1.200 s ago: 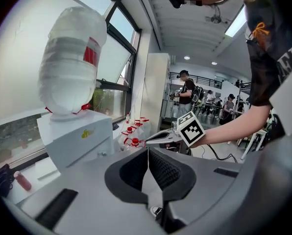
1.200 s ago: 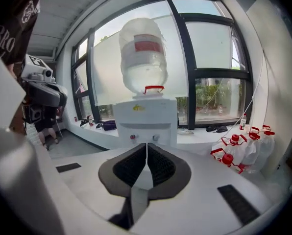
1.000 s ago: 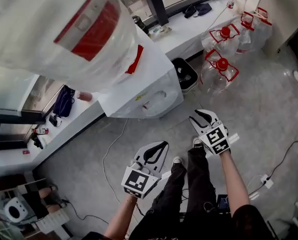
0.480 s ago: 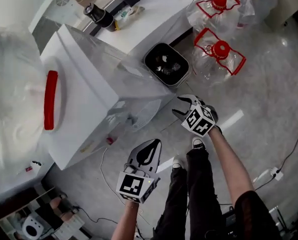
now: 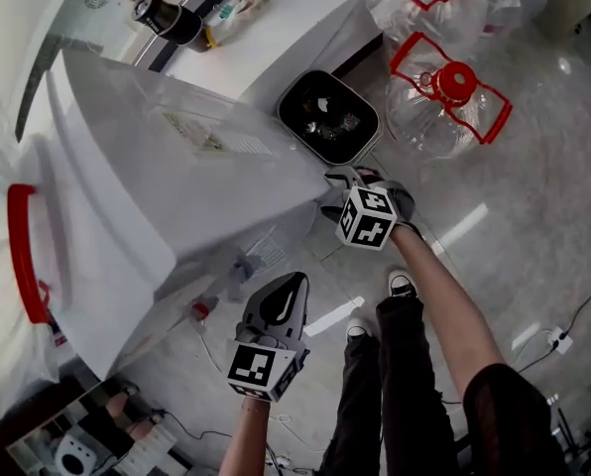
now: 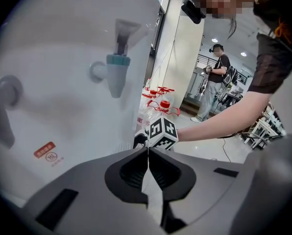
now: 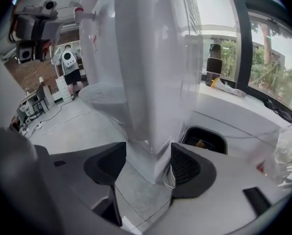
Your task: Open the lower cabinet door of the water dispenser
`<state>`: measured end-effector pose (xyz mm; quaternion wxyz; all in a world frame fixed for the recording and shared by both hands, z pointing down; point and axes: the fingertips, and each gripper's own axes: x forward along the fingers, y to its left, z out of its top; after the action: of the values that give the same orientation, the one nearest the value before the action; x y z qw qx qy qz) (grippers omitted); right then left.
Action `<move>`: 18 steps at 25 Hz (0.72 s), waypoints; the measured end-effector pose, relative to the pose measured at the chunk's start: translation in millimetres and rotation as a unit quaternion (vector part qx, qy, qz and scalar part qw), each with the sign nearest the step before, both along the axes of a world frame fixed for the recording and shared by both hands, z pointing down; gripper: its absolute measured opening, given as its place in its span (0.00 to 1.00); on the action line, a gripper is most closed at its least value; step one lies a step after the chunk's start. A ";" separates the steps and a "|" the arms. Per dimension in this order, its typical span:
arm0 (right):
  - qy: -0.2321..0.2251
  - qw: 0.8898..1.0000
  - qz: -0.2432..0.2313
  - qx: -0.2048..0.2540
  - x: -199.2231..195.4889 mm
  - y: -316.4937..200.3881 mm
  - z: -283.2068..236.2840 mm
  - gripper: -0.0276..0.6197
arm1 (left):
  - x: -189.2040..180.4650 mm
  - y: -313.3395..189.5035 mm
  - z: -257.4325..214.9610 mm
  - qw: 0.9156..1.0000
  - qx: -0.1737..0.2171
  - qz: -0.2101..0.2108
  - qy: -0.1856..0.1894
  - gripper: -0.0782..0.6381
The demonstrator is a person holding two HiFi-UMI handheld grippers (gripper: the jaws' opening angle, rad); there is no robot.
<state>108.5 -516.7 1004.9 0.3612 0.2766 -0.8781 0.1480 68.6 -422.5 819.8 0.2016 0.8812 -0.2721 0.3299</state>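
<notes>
The white water dispenser [image 5: 167, 186] stands on the floor [image 5: 533, 196] beside a black bin [image 5: 328, 117]. The right gripper [image 7: 147, 155] is opening its jaws wide; the dispenser's lower corner shows between them, ungripped. The left gripper [image 6: 148, 152] is closed and empty, facing a red sticker [image 6: 44, 152] with print too small to read.

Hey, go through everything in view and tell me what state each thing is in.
left claw, shut, empty
right claw, jaws opening, apart, gripping nothing
water dispenser, upright, no open lower door visible
blue tap, not running
trash bin, lidless, rubbish inside
water jug, red cap on
</notes>
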 end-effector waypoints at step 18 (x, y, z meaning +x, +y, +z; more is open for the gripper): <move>0.054 0.998 0.032 -0.032 2.3 47.6 4.3 0.45 | -34.0 23.2 -6.3 1.000 -0.007 0.019 0.003 0.14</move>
<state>110.9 -469.1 1009.2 0.4120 0.3001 -0.8430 0.1721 34.7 -399.3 813.5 0.2026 0.8858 -0.2524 0.3326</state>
